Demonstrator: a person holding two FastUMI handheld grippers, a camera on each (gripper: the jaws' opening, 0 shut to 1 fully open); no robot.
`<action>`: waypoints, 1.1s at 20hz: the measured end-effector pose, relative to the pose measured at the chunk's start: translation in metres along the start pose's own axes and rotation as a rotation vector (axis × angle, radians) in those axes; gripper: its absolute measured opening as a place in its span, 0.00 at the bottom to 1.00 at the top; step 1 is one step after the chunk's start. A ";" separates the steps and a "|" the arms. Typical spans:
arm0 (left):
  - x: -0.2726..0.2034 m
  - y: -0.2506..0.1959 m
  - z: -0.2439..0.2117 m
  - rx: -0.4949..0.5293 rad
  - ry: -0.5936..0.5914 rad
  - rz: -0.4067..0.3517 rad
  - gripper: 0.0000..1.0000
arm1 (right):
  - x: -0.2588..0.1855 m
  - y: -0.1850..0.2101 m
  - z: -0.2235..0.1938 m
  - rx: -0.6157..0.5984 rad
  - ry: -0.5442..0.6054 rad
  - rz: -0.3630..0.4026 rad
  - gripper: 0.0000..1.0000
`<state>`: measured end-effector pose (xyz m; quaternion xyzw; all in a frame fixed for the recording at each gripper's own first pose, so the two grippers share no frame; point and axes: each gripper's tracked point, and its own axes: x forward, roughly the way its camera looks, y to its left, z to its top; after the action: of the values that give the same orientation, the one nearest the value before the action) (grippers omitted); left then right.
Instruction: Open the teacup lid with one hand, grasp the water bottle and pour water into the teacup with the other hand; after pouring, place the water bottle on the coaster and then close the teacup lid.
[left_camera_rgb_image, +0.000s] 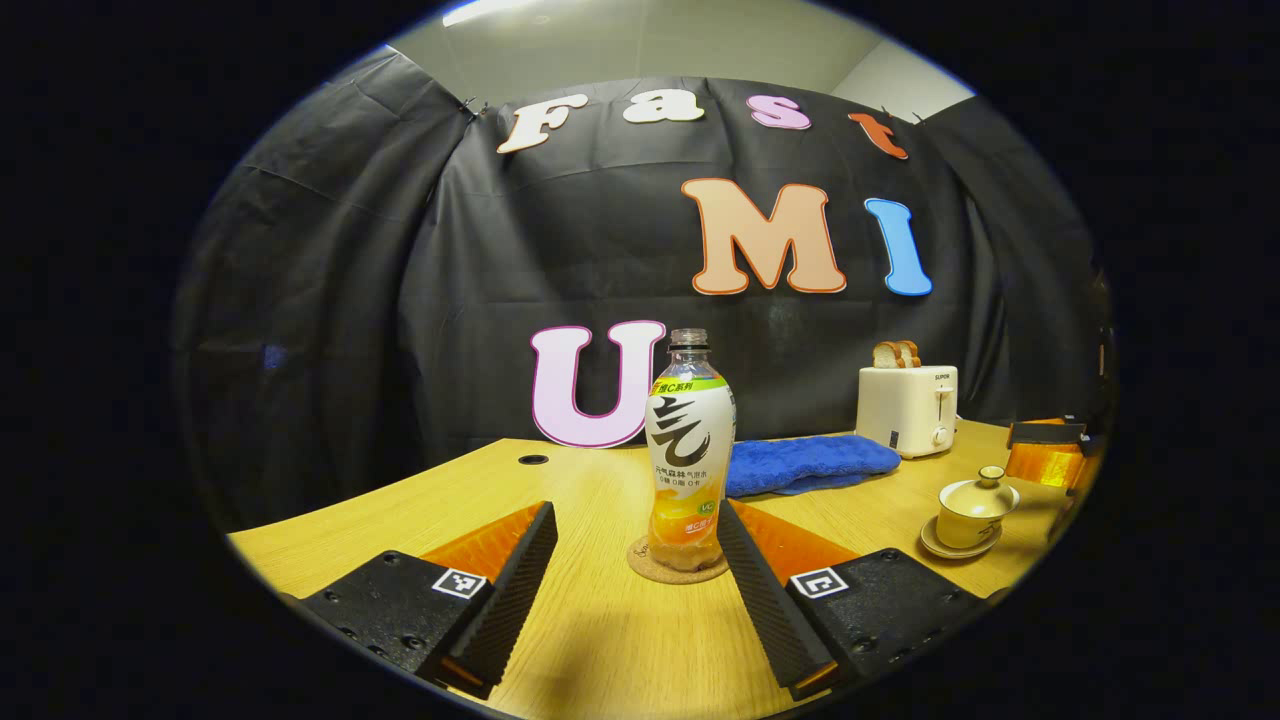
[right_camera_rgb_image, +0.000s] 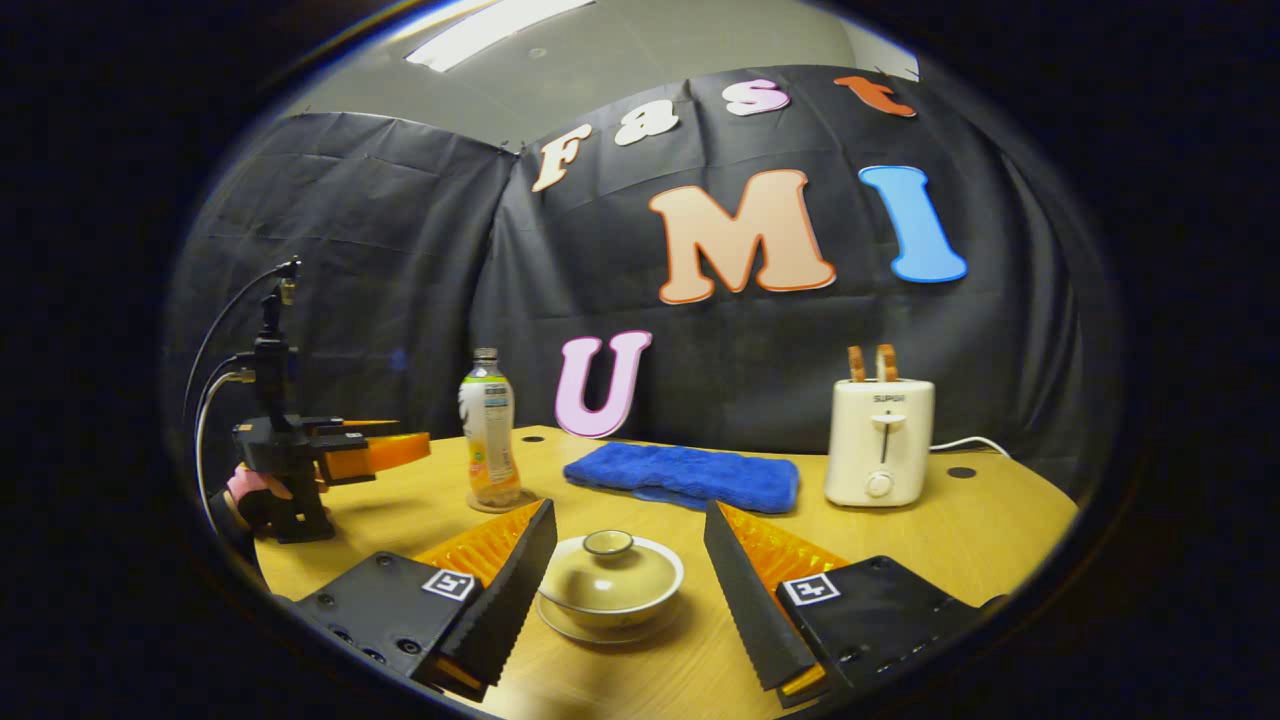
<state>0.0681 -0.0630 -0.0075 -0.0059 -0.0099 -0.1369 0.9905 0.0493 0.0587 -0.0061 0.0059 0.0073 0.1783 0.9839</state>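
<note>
We hold both grippers released: the left gripper (left_camera_rgb_image: 635, 580) faces the bottle (left_camera_rgb_image: 689, 450) standing on its coaster (left_camera_rgb_image: 640, 560), and the right gripper (right_camera_rgb_image: 630, 590) faces the lidded teacup (right_camera_rgb_image: 610, 575) on the desk (right_camera_rgb_image: 950, 530). The uncapped bottle could spill if squeezed hard. Behind the teacup lie a blue towel (right_camera_rgb_image: 685, 475) and a toaster (right_camera_rgb_image: 880, 440), neither blocking us.

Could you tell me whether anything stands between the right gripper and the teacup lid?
Nothing visible does: the right gripper is open, and the teacup lid lies directly ahead between its fingers, with bare table around.
</note>
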 end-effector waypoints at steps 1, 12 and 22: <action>0.000 0.001 0.000 0.000 -0.001 0.001 0.94 | -0.004 -0.009 0.001 -0.002 -0.001 -0.043 0.95; 0.000 0.005 0.000 0.001 0.001 0.020 0.94 | -0.051 -0.106 0.006 -0.016 -0.019 -0.422 0.94; 0.001 0.008 -0.001 0.001 0.004 0.043 0.94 | -0.057 -0.109 0.006 -0.017 -0.021 -0.426 0.87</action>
<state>0.0708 -0.0553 -0.0085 -0.0056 -0.0080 -0.1156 0.9932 0.0341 -0.0639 -0.0007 -0.0023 -0.0033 -0.0338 0.9994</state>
